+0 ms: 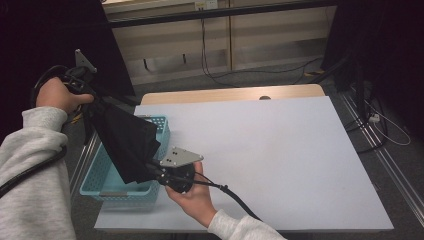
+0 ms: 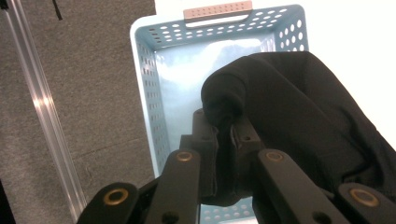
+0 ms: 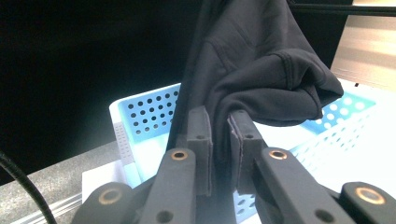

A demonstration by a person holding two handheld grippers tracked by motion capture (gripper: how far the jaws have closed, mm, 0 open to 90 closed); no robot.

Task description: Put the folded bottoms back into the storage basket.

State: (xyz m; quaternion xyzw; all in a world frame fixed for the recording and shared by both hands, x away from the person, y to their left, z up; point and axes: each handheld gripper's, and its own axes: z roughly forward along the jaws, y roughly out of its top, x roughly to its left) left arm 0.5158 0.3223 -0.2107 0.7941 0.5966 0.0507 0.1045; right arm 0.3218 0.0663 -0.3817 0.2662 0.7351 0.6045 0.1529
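Both the left claw and right claw are clamped on the black garment stretched above the blue basket, so a thin pinch could slip, dropping cloth outside the rim

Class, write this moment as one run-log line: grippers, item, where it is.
left gripper: shut on black garment | right gripper: shut on black garment | garment stretched between both, above blue basket | basket at table's left edge
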